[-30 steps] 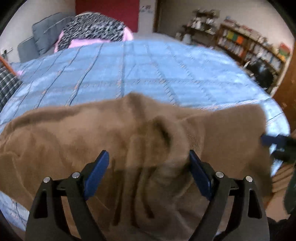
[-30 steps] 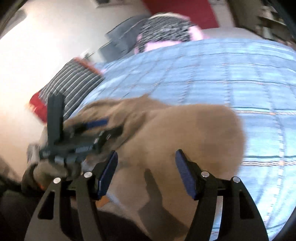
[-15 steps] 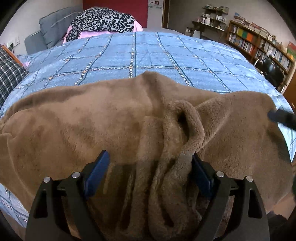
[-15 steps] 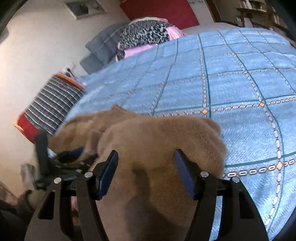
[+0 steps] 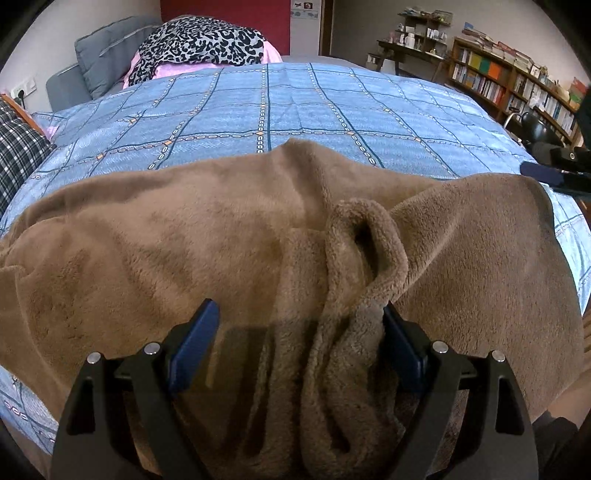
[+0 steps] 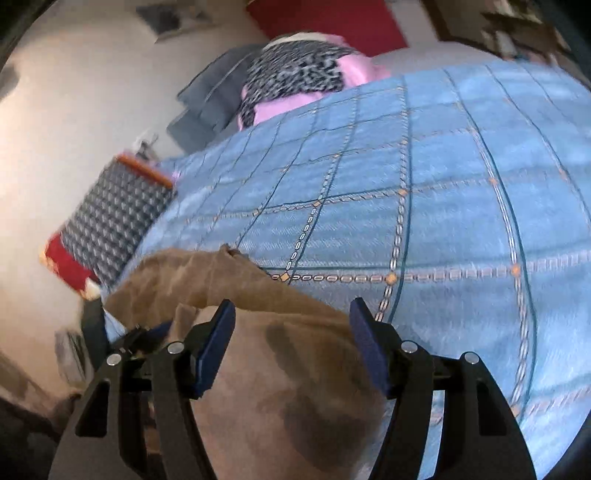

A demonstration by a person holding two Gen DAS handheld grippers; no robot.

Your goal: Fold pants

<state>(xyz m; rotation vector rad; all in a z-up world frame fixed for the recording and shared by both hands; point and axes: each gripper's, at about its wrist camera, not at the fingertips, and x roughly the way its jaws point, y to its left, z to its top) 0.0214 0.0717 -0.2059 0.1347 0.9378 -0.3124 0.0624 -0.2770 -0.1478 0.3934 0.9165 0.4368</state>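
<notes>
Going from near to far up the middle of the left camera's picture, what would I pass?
Left claw → brown fleece pants spread out → blue checked bedspread → leopard-print pillow → red wall panel.

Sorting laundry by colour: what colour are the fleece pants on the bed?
Plain tan-brown, no pattern; the pants show best in the left wrist view.

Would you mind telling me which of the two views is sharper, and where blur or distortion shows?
Left wrist view: sharp; the fisheye bends the bedspread lines, and the pants show clear pile. Right wrist view: motion-blurred throughout, with smeared pillows and a dark shadow on the pants.
</notes>
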